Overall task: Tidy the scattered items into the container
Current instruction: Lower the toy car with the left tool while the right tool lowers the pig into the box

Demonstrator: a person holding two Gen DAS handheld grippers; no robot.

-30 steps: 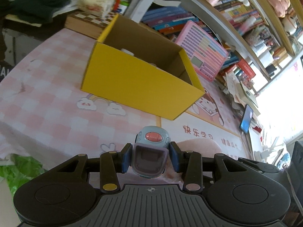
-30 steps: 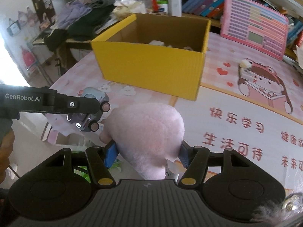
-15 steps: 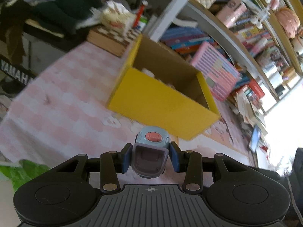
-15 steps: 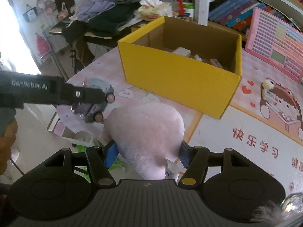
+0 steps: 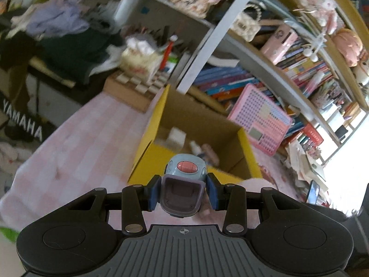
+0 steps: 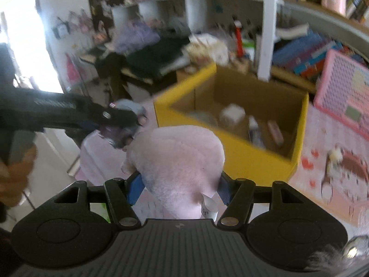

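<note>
One toy car (image 5: 183,188) clamped in left jaws, one pink plush (image 6: 177,159) clamped in right; only the right view shows a hand (image 6: 13,173).

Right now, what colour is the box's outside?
Yellow outside, plain brown cardboard inside. The box shows best in the right wrist view.

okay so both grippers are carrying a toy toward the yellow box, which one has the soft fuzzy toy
The right gripper: its jaws squeeze the pink plush toy. The left gripper instead clamps a small hard blue-grey toy car with a red button.
</note>
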